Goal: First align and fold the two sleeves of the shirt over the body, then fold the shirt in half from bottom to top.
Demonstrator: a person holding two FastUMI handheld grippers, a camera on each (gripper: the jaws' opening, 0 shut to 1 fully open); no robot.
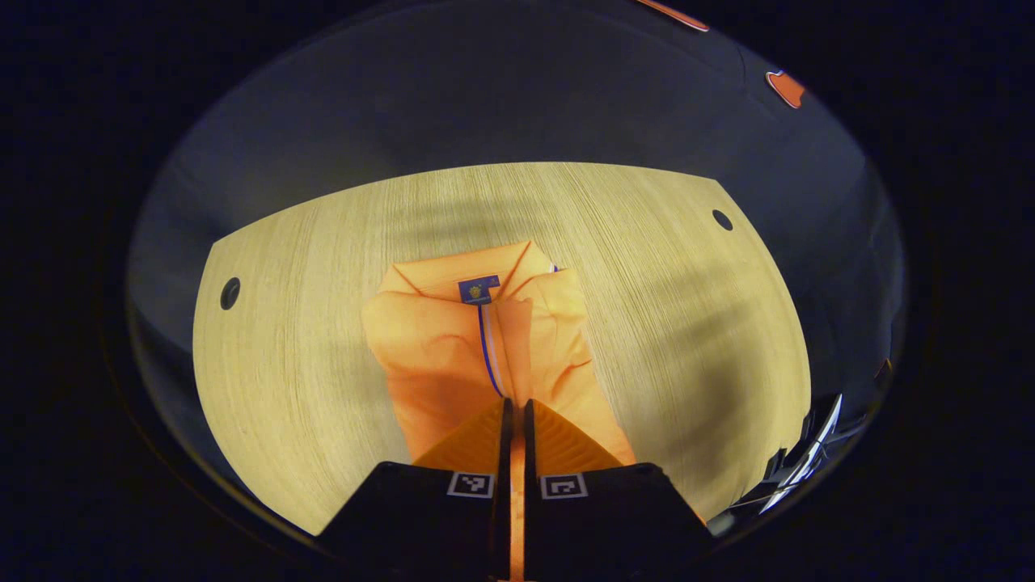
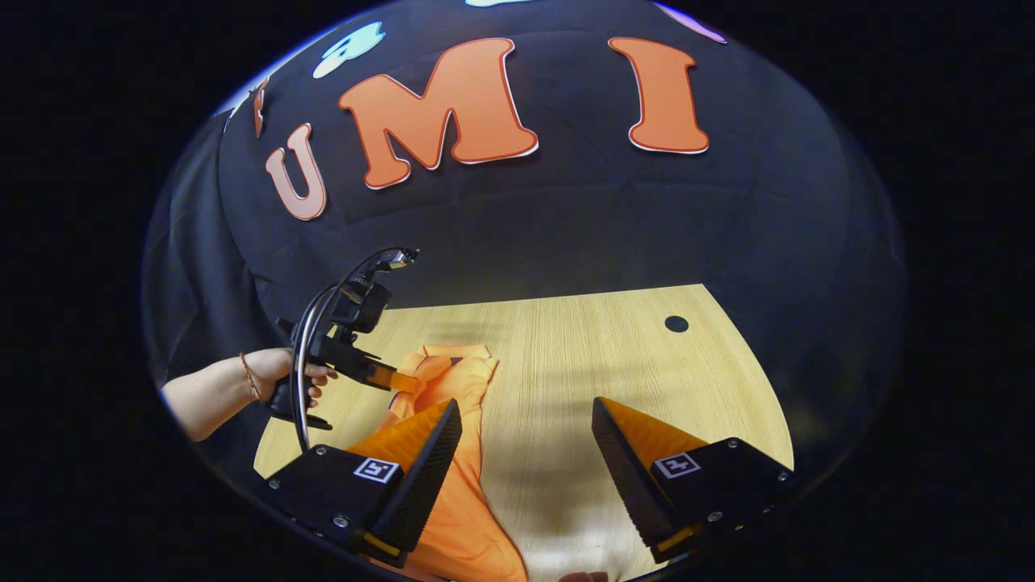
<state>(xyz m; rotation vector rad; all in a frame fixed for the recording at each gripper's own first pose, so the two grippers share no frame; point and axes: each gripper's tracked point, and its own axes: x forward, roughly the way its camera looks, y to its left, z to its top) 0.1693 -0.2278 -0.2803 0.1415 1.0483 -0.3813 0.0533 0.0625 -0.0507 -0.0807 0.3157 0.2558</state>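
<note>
An orange shirt (image 1: 437, 356) lies on the wooden table (image 1: 663, 307), collar and blue label (image 1: 479, 289) at the far end, both sides folded in over the body. My left gripper (image 1: 515, 404) is shut low over the shirt's middle, with fabric pinched at its tips. In the right gripper view a hand (image 2: 267, 376) holds that left gripper (image 2: 402, 380) against raised fabric near the collar. My right gripper (image 2: 525, 404) stands open above the table, its left finger over the shirt's (image 2: 469, 501) lower part, with nothing between the fingers.
The table (image 2: 566, 356) has a round cable hole near each far corner (image 1: 230, 293) (image 1: 722, 219), one of them the hole (image 2: 676, 324) in the right gripper view. Black cloth walls close in behind the table. Bare wood lies to both sides of the shirt.
</note>
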